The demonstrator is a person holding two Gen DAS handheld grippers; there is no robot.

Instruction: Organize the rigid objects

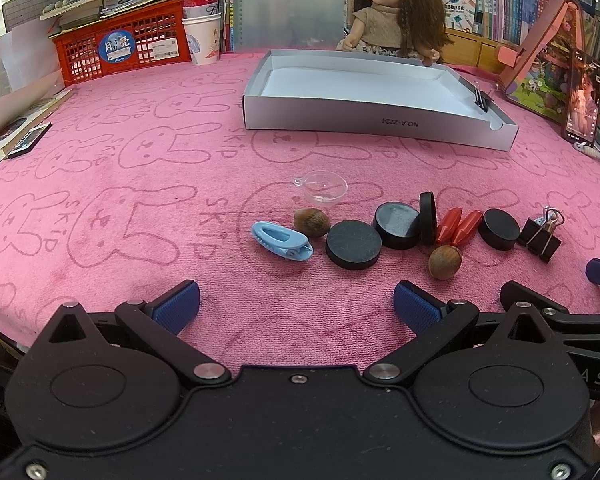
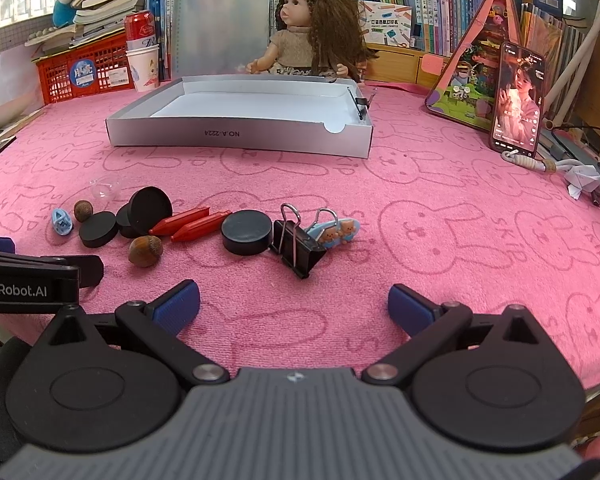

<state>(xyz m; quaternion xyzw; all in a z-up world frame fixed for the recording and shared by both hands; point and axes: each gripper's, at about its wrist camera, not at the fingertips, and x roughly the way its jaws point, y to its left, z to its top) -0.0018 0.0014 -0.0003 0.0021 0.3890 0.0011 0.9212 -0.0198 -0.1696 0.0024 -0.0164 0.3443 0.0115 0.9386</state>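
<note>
Left claw (image 1: 296, 304): spread wide, holding nothing, low over the pink surface (image 1: 140, 168) just short of the object row.
Right claw (image 2: 294, 304): spread wide, holding nothing, facing the black binder clip (image 2: 298, 246).
Object location: a loose row lies between the claws and the grey tray (image 2: 240, 138); the tray stands well apart from the row and appears empty except for a small clip on its right wall.
Black discs (image 1: 353, 244): rigid, smooth, probably light; grip across the diameter. One disc stands on edge and may roll.
Hazelnuts (image 1: 445, 262): hard, round, prone to slip; close on the widest part.
Red pegs (image 2: 188, 220): stiff, tapered; grip mid-length, across the narrow side.
Clear half-shell (image 1: 324, 191): thin, likely brittle; pinch the rim lightly.
Blue hair clip (image 1: 282, 240): hollow plastic; grip across the body.
Bear hair clip (image 2: 338, 231): touches the binder clip; separate before lifting.
</note>
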